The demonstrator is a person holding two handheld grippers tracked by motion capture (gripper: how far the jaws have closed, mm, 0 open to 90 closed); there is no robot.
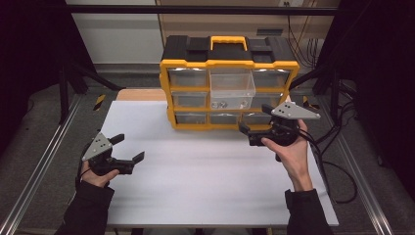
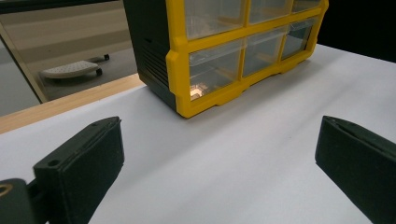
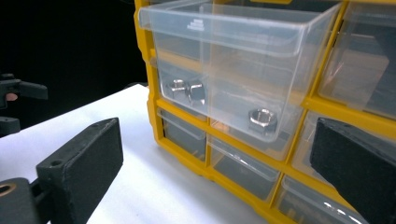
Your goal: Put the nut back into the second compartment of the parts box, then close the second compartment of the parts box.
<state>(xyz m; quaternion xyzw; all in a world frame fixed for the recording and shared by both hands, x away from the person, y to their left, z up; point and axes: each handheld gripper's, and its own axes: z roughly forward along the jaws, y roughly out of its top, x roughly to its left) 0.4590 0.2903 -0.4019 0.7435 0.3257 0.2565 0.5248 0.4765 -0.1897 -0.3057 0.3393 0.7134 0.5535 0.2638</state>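
A: Organizer cabinet [image 1: 229, 83], yellow frame, black top, stands at the far edge of the white table [image 1: 205, 171]. Top middle drawer [image 1: 233, 88] pulled out toward the person; the other drawers sit flush.

B: Contents?

A: In the right gripper view, three metal hex nuts [image 3: 261, 119] lie on the floor of the clear drawer [image 3: 233, 70]: two close together at its left, one apart nearer the front.

B: Right gripper?

A: Right gripper [image 1: 257, 128] is held in the person's right hand just in front of the cabinet's lower right drawers, jaws pointing left along the cabinet face. Jaws spread wide, nothing between them. In its own view the open drawer sits above and beyond the jaw tips, not touched.

B: And the left?

A: Left gripper [image 1: 128, 148] is well apart from the cabinet, over the near left part of the table, in the left hand. Jaws wide apart, empty. Its view looks across bare table to the cabinet's lower left corner [image 2: 196, 93], where something glints in the bottom left drawer; cannot tell what.
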